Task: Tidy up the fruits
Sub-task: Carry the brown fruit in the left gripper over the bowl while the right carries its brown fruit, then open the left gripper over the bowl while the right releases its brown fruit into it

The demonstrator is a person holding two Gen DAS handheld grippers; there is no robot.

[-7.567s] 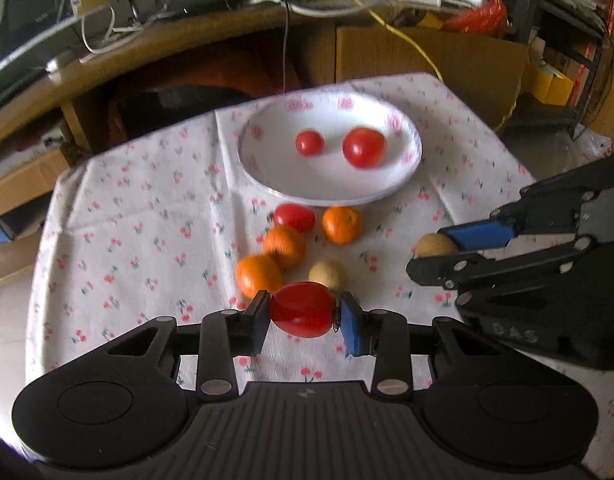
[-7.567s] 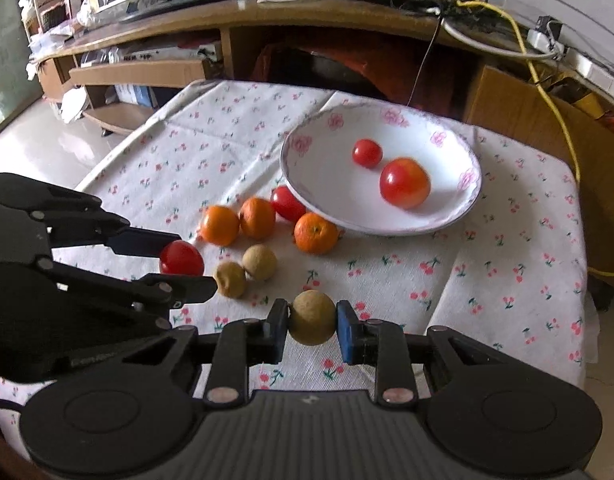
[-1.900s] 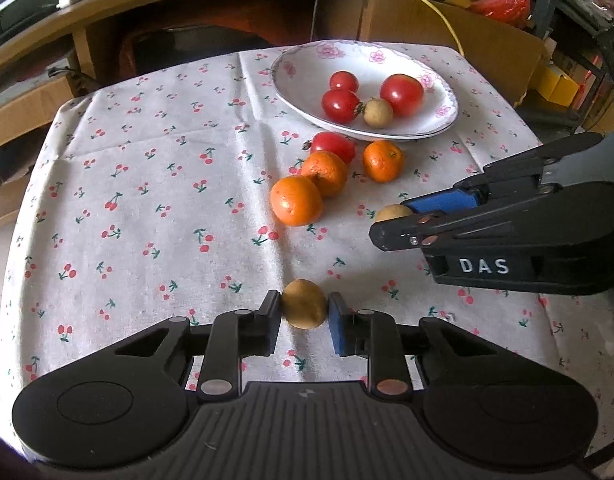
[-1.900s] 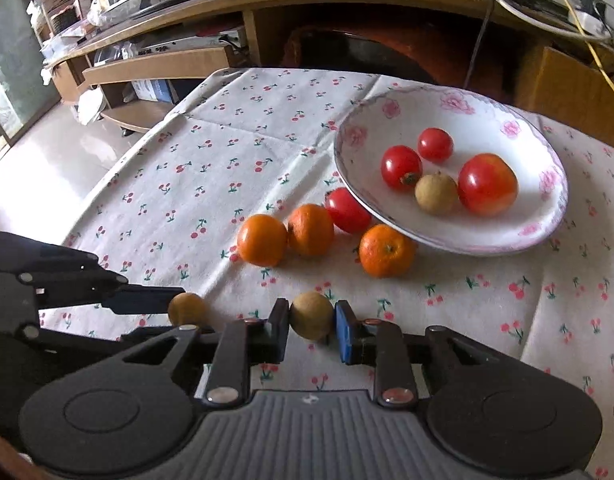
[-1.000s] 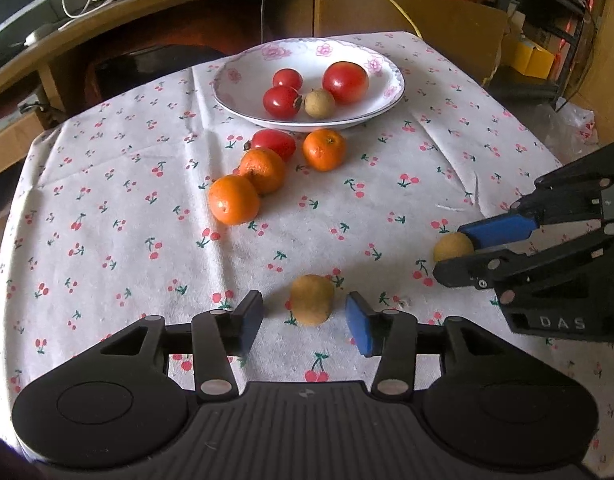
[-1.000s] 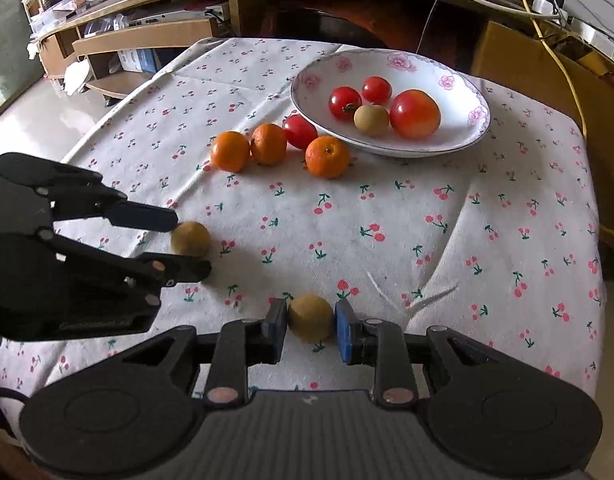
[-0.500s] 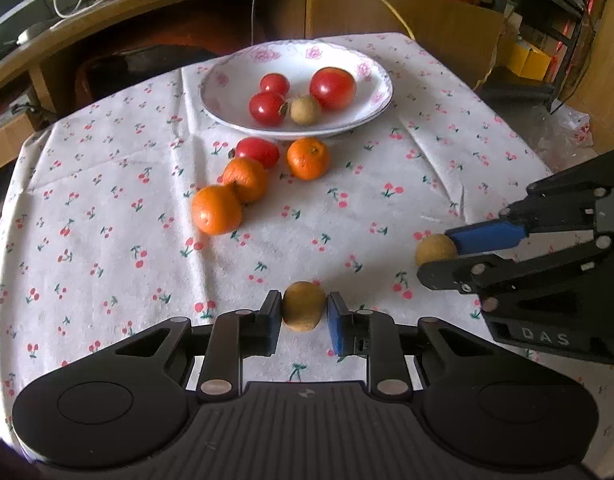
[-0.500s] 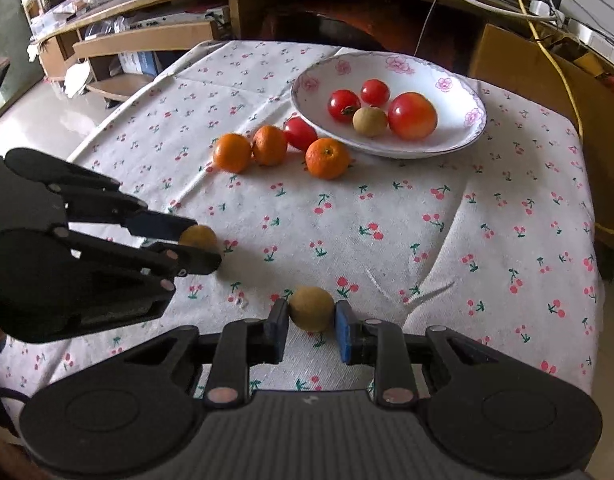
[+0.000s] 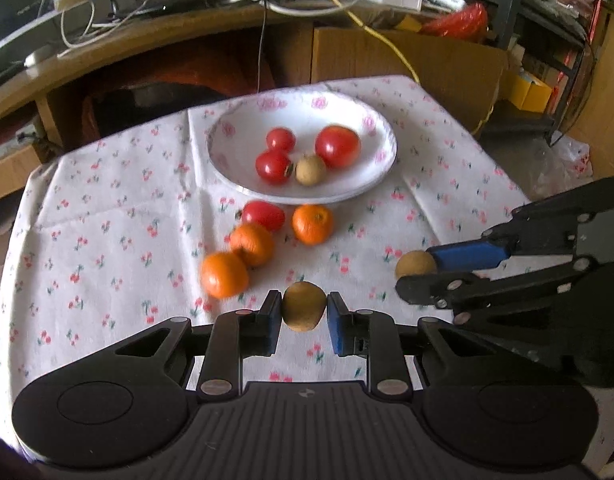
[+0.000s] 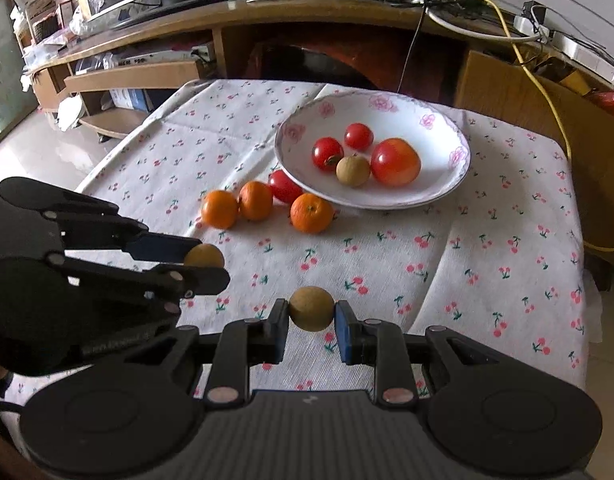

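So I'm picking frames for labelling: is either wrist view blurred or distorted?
Left wrist view: motion-smeared, the oranges and cloth print soft. Right wrist view: sharper, the plate crisp. Both bend the desk edge with fisheye curvature.

Both my grippers angle downward, side by side. Left gripper [image 9: 303, 312] clamped on a small brown fruit [image 9: 303, 306]; right gripper [image 10: 311, 314] clamped on another brown fruit [image 10: 311, 308].

Two brown longans [image 9: 303, 306] [image 10: 311, 308] are held above the cloth; three oranges [image 9: 312, 224] and one tomato [image 9: 263, 215] lie before the bowl [image 9: 243, 128].
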